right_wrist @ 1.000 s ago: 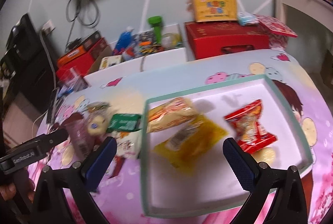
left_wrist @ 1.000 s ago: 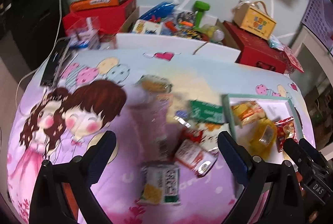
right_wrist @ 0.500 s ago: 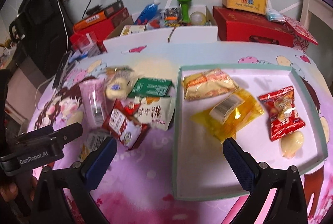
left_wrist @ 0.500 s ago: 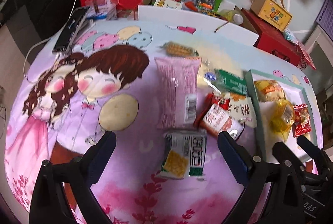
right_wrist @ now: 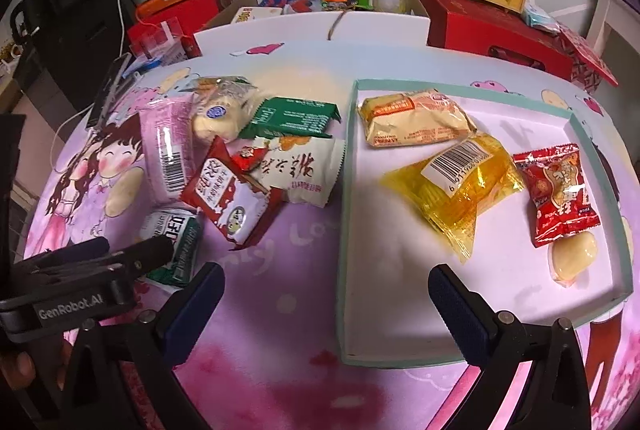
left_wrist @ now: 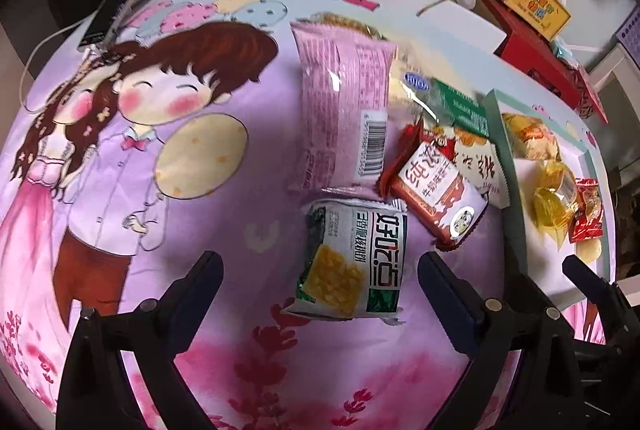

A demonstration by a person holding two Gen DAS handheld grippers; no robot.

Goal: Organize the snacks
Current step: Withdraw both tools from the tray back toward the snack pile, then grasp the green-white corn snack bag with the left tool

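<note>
Left gripper (left_wrist: 320,286) spread wide, now lower, green-and-white cracker packet (left_wrist: 352,262) between its fingers, right gripper (right_wrist: 326,298) spread empty, closer to tray (right_wrist: 346,230).

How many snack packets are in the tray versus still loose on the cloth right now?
In the tray: 4 (orange packet, yellow packet, red packet, pale sweet).
Loose on the cloth: 6 that I can see.
Total: 10.
</note>
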